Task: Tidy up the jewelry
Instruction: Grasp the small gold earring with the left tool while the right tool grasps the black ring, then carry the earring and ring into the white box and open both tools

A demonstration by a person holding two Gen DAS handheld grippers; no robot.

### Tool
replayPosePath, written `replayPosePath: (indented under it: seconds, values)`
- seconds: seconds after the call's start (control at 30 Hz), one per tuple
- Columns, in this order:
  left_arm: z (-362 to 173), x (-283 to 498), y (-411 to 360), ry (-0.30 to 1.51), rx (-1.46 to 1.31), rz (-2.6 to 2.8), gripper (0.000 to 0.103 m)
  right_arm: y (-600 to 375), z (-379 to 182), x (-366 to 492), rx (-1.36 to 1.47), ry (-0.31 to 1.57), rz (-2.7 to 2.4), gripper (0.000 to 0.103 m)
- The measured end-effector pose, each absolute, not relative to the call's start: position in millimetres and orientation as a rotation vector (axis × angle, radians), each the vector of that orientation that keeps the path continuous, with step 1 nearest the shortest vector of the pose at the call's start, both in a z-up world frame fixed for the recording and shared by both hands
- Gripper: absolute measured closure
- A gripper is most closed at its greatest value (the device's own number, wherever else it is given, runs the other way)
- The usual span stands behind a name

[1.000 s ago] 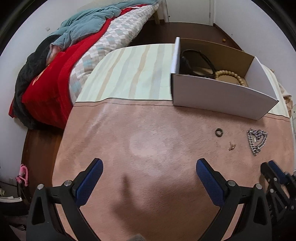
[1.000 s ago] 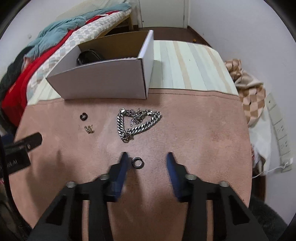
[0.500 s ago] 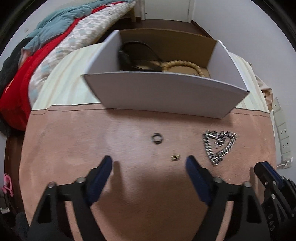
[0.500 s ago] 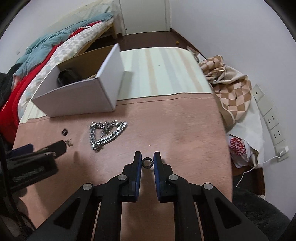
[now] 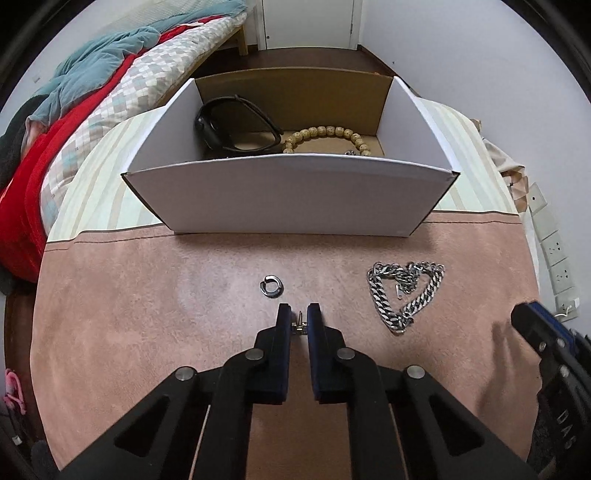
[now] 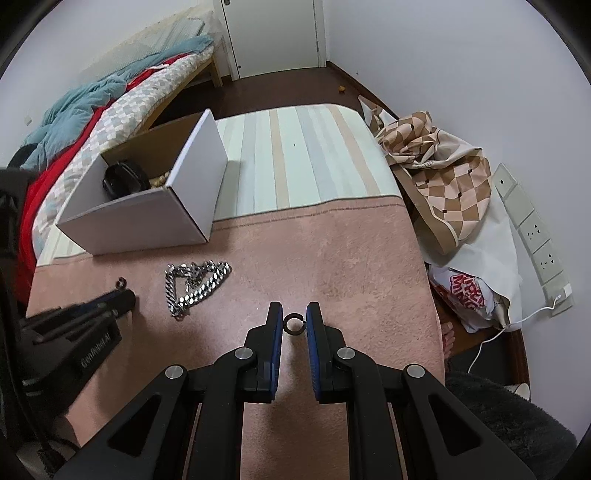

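A: Left gripper [image 5: 299, 326], jaws nearly shut, pinches a small gold earring [image 5: 300, 325] mid-counter, just behind a steel ring [image 5: 271, 285].

B: Right gripper [image 6: 294, 325], jaws narrow, clasps a dark ring [image 6: 294, 324]; chain [image 6: 195, 284] lies near the box [image 6: 147, 218].

A bed with a red blanket [image 5: 26, 192], a checked cloth [image 6: 443, 173] and wall sockets [image 6: 532, 229].

place: home bedroom, likely | cues: bed [image 6: 122, 107] with blankets; door [image 6: 273, 33]; wall sockets [image 6: 532, 229]
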State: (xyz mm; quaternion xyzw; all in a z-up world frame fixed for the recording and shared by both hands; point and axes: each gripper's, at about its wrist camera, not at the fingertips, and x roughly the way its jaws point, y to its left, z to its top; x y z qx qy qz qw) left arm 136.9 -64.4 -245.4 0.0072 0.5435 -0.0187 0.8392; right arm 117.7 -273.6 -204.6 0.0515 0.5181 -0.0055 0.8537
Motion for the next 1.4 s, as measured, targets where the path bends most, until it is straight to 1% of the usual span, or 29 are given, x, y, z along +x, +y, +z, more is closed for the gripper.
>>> replayPosePath:
  seconds: [0.2, 0.37, 0.47, 0.6, 0.73, 0.93, 1.03, 1.13, 1.2, 1.23, 1.27, 1.3, 1.33, 1.4]
  values:
    - [-223.0, 134.5, -51.1, 1.127, -0.025, -0.063, 0.097, -271.5, -180.9, 118.0, 0.14, 1.042, 0.011, 0.089]
    - [-176.4, 145.9, -33.3, 1.074, -0.071, -0.096, 0.097, -267.0, -151.1, 128.3, 0.181, 1.0, 0.065, 0.089]
    - [-148.4, 164.5, -22.4, 1.035, -0.07, -0.096, 0.097, -259.0, -130.6, 141.2, 0.181, 0.971, 0.108, 0.089]
    - [-126.7, 198.1, -4.2, 1.01, -0.067, -0.078, 0.097, -246.8, -113.6, 175.2, 0.204, 0.974, 0.191, 0.089]
    - [-125.5, 227.7, 7.8, 1.027, -0.07, -0.06, 0.097, -230.3, -114.4, 218.0, 0.216, 1.025, 0.259, 0.089]
    - [-142.3, 257.8, 17.5, 1.121, -0.105, -0.076, 0.097, -207.7, -137.4, 275.3, 0.199, 1.151, 0.317, 0.089]
    - [-148.0, 264.4, 20.8, 1.161, -0.118, -0.042, 0.093, -197.7, -151.6, 296.2, 0.172, 1.233, 0.344, 0.089]
    - [-152.5, 267.7, 25.2, 1.195, -0.125, -0.007, 0.092, -193.8, -160.8, 309.1, 0.163, 1.289, 0.347, 0.089]
    - [-152.4, 267.8, 28.0, 1.189, -0.119, 0.006, 0.085, -193.0, -162.5, 311.9, 0.163, 1.296, 0.341, 0.084]
    - [-151.1, 266.6, 29.3, 1.18, -0.11, 0.013, 0.069, -192.4, -162.6, 312.7, 0.16, 1.295, 0.339, 0.076]
    - [-150.2, 265.6, 30.5, 1.172, -0.103, 0.019, 0.05, -193.7, -161.4, 312.5, 0.166, 1.291, 0.34, 0.068]
    - [-149.0, 265.2, 31.7, 1.165, -0.1, 0.021, 0.042, -195.4, -160.3, 312.0, 0.172, 1.289, 0.339, 0.064]
    - [-146.4, 262.3, 33.2, 1.147, -0.099, 0.025, 0.038, -197.3, -159.0, 311.2, 0.174, 1.287, 0.334, 0.06]
    - [-144.0, 259.7, 34.9, 1.139, -0.085, 0.037, 0.038, -200.5, -155.2, 309.1, 0.175, 1.273, 0.322, 0.06]
